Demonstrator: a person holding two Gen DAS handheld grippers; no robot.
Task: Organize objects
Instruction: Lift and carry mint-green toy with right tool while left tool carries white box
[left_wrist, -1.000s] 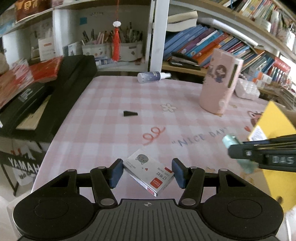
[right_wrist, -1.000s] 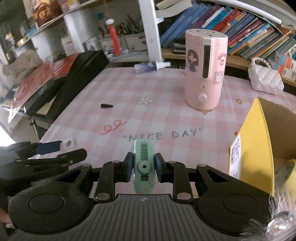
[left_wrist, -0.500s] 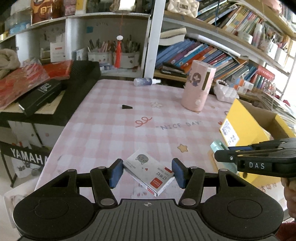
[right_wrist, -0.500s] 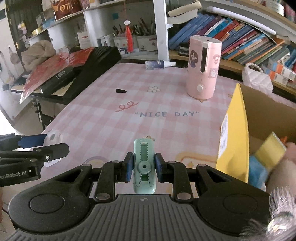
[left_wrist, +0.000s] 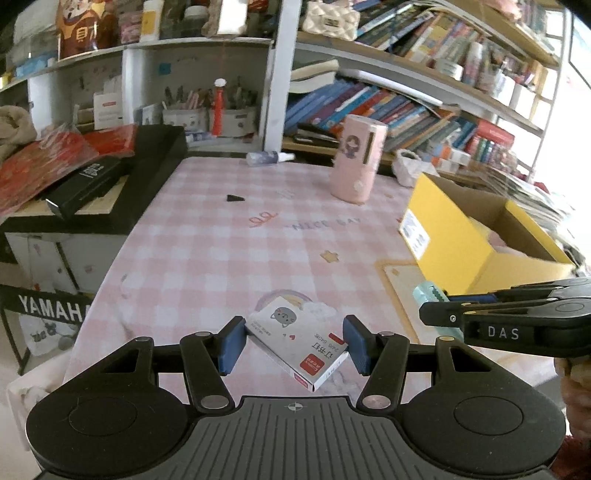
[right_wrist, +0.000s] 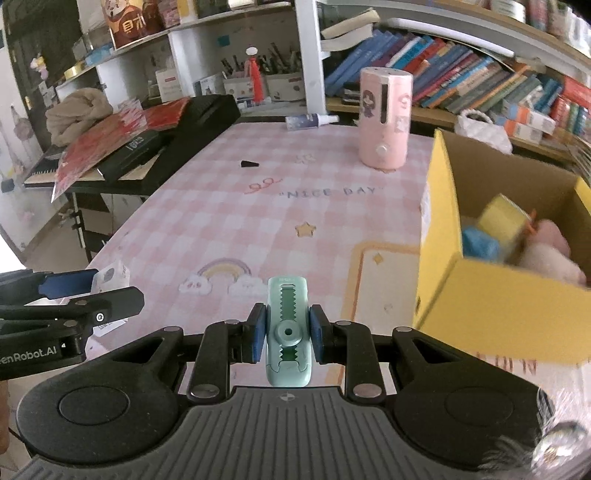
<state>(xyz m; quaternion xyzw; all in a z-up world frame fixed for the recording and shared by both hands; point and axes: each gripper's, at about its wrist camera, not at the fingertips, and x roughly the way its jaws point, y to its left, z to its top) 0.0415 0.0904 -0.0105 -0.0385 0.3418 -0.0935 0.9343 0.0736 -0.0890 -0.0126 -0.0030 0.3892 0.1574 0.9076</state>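
Observation:
My left gripper is shut on a small white staple box with a grey cat print, held corner to corner above the near end of the pink checked table. My right gripper is shut on a mint green correction tape, gripped at its middle. In the left wrist view the right gripper reaches in from the right with the green tip showing. A yellow cardboard box stands open at the right, holding a yellow item, a blue item and a pink plush.
A pink humidifier stands at the table's far side, a spray bottle lies beyond it, and a small black wedge lies mid-table. A black keyboard with red papers sits left. Bookshelves line the back.
Both grippers have pulled back toward the near end of the table with their objects still held. More of the table and the yellow box's inside have come into view.

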